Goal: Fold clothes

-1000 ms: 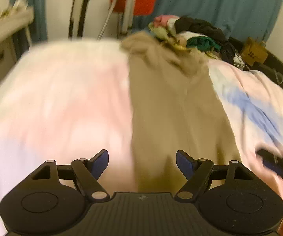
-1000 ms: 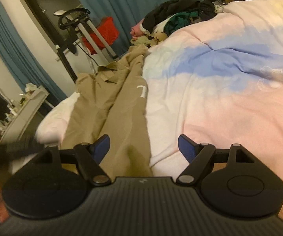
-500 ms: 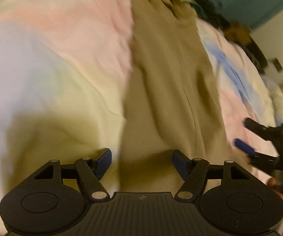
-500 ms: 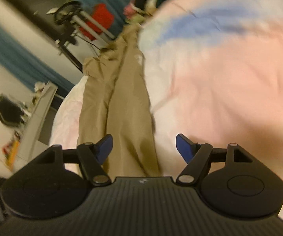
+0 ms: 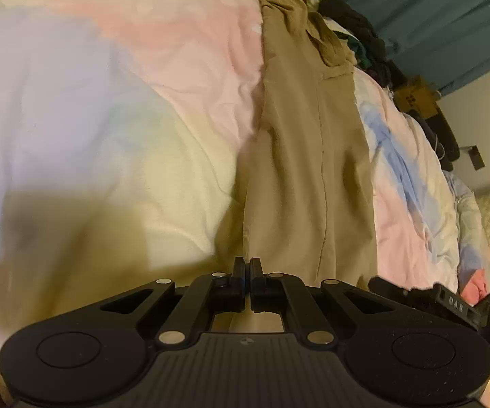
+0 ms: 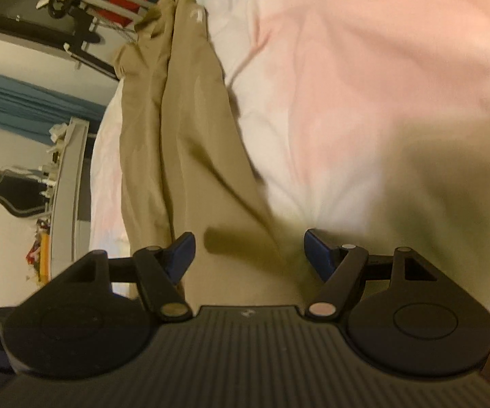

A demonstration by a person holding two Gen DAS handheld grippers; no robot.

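Jaws: left gripper (image 5: 247, 267) closed at trousers (image 5: 309, 170) hem; right gripper (image 6: 249, 250) spread.

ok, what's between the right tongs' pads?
Tan trousers cloth, not gripped, in the right wrist view; the right tongs stand open, jaws having just closed slightly.

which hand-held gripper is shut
The left hand-held gripper: its fingers have just closed together at the near end of the tan trousers. The right hand-held gripper stands wide open.
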